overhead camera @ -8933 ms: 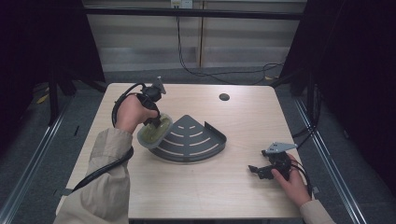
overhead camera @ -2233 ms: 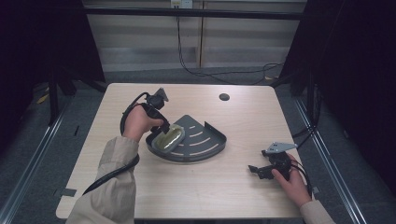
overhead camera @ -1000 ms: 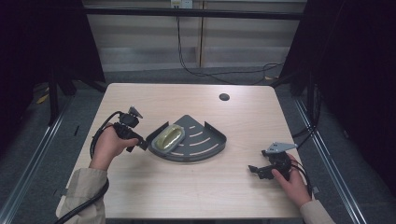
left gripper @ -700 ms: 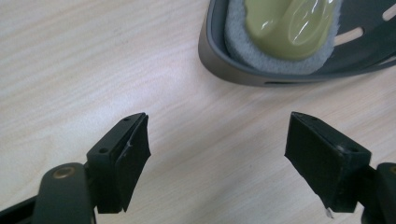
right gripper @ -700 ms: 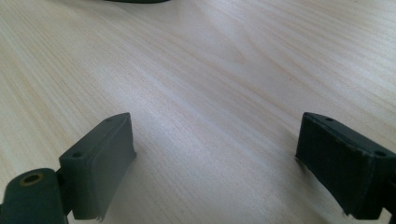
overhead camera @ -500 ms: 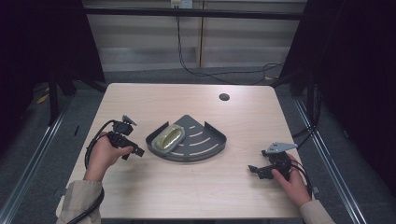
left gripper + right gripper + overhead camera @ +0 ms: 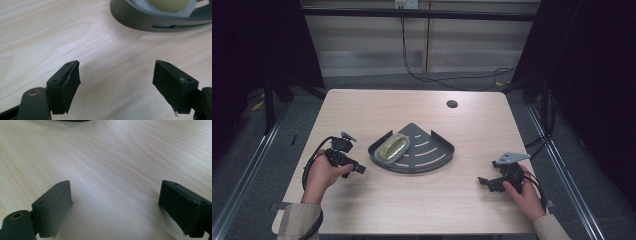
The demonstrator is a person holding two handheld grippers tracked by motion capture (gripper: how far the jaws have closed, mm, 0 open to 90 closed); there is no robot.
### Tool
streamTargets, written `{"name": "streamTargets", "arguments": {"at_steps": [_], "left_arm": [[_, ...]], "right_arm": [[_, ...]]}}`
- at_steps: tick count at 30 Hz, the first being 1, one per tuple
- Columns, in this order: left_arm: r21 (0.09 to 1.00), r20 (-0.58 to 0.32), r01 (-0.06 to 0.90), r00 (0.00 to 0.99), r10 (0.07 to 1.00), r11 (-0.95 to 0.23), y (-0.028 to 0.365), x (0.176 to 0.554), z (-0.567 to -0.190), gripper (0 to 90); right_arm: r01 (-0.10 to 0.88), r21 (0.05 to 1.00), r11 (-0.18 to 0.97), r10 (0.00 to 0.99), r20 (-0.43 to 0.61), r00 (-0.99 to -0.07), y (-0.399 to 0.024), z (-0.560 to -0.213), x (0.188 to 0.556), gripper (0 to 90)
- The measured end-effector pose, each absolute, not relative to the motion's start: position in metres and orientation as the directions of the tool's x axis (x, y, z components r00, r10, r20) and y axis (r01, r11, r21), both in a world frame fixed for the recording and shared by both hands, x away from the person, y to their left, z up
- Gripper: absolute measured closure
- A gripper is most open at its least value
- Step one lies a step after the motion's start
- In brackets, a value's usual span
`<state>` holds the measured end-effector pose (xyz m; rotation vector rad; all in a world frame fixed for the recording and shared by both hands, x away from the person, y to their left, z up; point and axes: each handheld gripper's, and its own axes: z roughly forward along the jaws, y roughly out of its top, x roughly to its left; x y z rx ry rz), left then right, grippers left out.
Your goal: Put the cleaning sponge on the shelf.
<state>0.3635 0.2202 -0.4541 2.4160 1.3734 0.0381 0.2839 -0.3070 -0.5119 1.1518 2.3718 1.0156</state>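
Soap bar [image 7: 394, 146], pale yellow-green and oval, is seen lying on a light pad in the left corner of a dark grey quarter-round rack [image 7: 432, 152] with slotted floor, at the centre of the high view. In the left gripper view the soap [image 7: 170, 2] is cut off by the top edge, sitting on the whitish pad inside the rack's curved wall [image 7: 140, 18] at upper right.

Left gripper [image 7: 354, 167] is held low over the wooden table [image 7: 412, 205] at centre left of the high view, just beside the rack's left corner but apart from it. Its jaws are spread wide with nothing between them, as seen in the left gripper view [image 7: 116, 86]. The left hand [image 7: 323, 174] is wrapped around the grip, the forearm in a beige sleeve entering from bottom left; a black cable loops beside the hand.

Right gripper [image 7: 484, 182] is held at lower right of the high view, well apart from the rack, a grey three-cornered plate on top. Its jaws are likewise spread, bare table between them in the right gripper view [image 7: 115, 206]. The right hand [image 7: 523, 192] enters from the bottom right.
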Motion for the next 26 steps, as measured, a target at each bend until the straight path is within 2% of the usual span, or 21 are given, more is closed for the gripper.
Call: {"name": "streamTargets", "arguments": {"at_steps": [5, 26], "left_arm": [[0.330, -0.161, 0.831, 0.518, 0.840, -0.449, 0.226, 0.358, -0.459, 21.4], [0.364, -0.065, 0.768, 0.585, 0.808, -0.526, 0.224, 0.350, -0.470, 21.4]], "right_arm": [[0.556, 0.715, 0.424, 0.779, 0.025, -0.626, -0.307, -0.512, 0.284, 10.5], [0.556, 0.716, 0.423, 0.782, 0.022, -0.623, -0.307, -0.512, 0.283, 10.5]]}}
